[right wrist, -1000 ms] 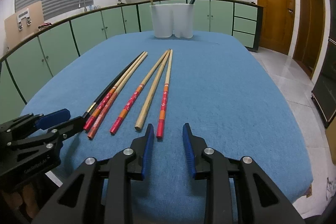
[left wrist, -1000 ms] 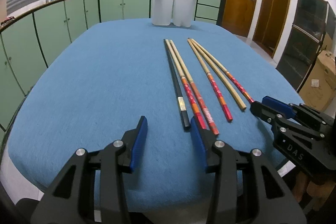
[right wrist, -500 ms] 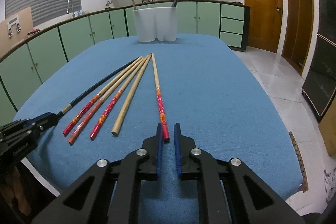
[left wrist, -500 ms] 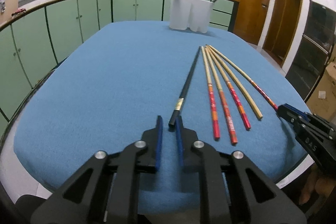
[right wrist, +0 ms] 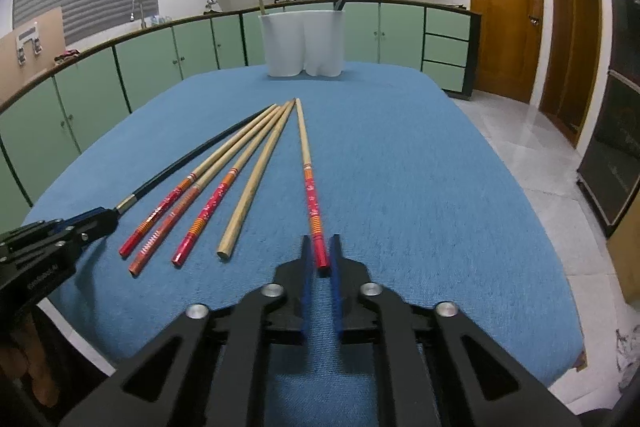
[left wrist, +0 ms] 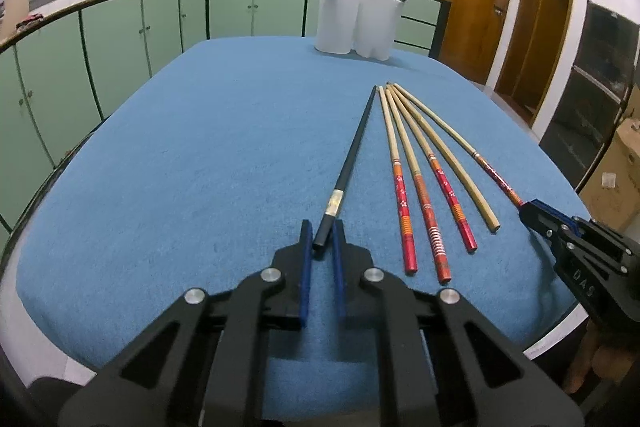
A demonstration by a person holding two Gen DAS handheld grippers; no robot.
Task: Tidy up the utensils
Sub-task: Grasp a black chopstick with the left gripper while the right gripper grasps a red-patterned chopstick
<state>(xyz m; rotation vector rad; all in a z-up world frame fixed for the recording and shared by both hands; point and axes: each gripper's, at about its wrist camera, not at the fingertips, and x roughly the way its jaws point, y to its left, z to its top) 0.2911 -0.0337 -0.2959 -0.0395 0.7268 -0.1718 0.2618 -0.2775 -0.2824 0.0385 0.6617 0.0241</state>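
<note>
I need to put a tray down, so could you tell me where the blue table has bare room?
Bare cloth spans the table left of the black chopstick, and the strip right of the red-ended chopstick. Between those two, four chopsticks crowd the cloth; the white holder occupies the far end.

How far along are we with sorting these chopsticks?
Done: white holder already has two sticks. In hand: left gripper clamps the black chopstick; right gripper clamps a red-ended chopstick. Left: four chopsticks on the blue cloth.
</note>
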